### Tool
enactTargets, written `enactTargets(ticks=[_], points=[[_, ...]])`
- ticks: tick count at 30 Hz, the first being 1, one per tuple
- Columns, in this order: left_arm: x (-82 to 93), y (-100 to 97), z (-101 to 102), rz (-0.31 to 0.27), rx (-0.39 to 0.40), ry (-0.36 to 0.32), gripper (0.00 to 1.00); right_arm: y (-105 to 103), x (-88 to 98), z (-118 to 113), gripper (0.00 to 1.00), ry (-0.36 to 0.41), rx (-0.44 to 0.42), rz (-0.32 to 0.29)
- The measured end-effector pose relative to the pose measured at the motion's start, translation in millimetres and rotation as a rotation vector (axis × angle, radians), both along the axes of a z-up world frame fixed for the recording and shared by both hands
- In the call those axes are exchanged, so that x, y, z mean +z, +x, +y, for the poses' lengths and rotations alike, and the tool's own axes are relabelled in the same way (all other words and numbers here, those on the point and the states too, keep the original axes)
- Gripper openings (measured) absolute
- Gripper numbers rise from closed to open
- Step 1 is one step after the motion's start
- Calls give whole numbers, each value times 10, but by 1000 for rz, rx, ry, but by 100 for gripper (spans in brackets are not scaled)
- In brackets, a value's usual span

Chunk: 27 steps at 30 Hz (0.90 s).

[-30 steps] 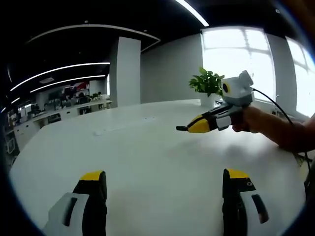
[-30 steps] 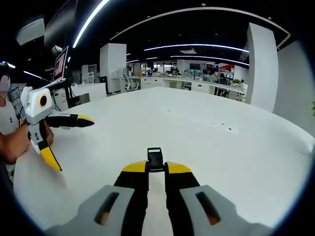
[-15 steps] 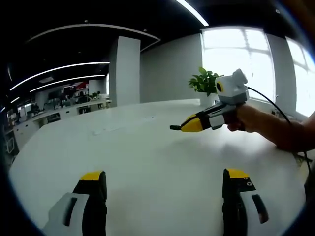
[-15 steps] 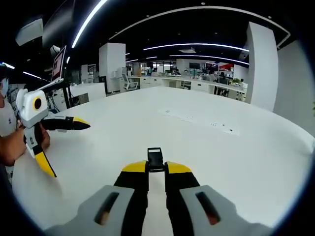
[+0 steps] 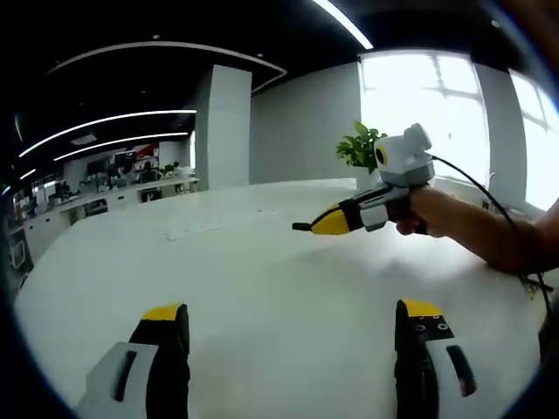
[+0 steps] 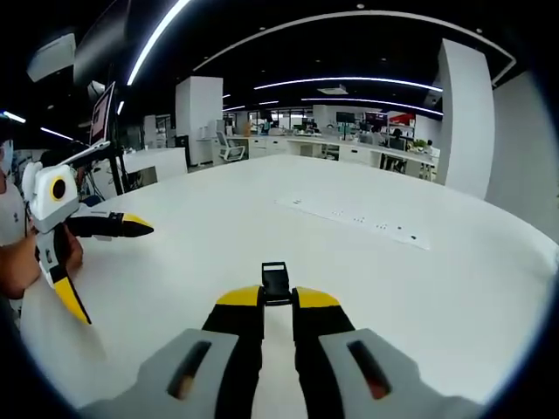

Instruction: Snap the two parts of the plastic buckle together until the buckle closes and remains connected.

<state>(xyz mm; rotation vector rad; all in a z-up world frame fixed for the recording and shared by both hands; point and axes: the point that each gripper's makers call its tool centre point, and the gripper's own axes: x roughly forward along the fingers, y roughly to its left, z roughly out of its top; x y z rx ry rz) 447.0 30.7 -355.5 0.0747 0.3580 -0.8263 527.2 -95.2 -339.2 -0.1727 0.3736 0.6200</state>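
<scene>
While held level above table (image 6: 419, 288) | right gripper (image 6: 277, 301) pinching buckle part (image 6: 274, 281) | left gripper (image 5: 293, 321) spread

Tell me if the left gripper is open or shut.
Open: the left gripper has its yellow-tipped fingers far apart over the white table, nothing between them.

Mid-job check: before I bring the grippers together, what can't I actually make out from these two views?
- Buckle part, right gripper view: the right gripper covers its lower end, so which half it is stays unclear.
- The same part, left gripper view: a dark sliver at the right gripper's tip, too small to read.
- Second buckle half: the open left gripper holds nothing, and the white table shows none; its place is unknown.
- Small marks on the table, right gripper view: too small to identify.
</scene>
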Motion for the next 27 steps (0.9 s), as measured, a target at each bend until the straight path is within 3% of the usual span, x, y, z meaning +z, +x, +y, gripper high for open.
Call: enactTargets(ticks=[13,27], points=[[21,-235,-65,0,-2,0,100,51,-31,-28,10,-3,-7,6],[-5,-82,54,7,-4,0,100,243,-41,41,10,6,-22,11]])
